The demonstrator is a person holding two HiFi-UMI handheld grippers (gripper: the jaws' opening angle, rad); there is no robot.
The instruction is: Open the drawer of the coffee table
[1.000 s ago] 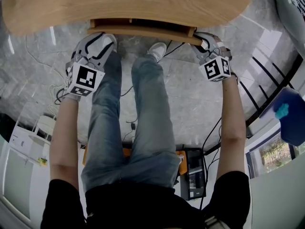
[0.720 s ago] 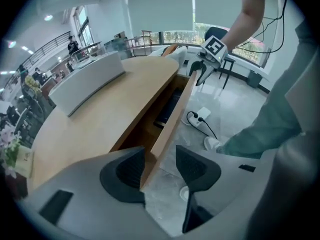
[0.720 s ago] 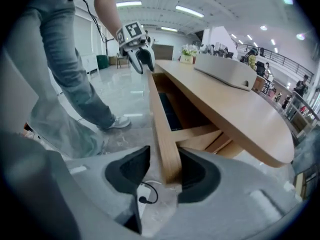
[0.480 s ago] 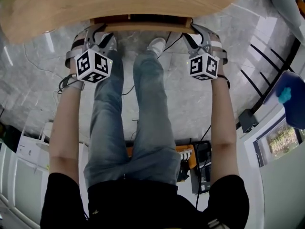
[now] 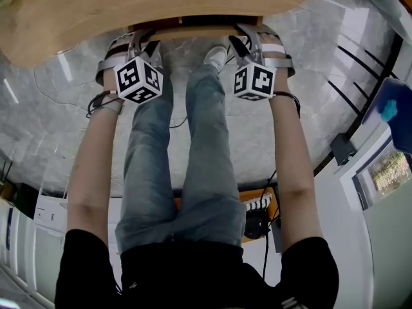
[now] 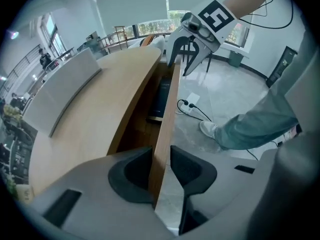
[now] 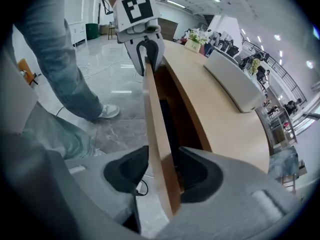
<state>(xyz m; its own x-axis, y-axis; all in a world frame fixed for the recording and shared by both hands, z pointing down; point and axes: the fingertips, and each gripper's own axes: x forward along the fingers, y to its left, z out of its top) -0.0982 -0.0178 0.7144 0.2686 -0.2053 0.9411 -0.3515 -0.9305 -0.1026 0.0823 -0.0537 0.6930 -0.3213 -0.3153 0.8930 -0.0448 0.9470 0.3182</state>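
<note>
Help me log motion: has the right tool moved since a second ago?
Yes. The right tool slid inward from the right end of the drawer front; its jaws have just been opening, the front between them.

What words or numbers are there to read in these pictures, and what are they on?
No words or numbers can be read anywhere.
Left marker cube and right marker cube: only black-and-white square patterns, not letters.
Table top and drawer front: plain wood, no print.
Far-off things in the room: too small to read.
</note>
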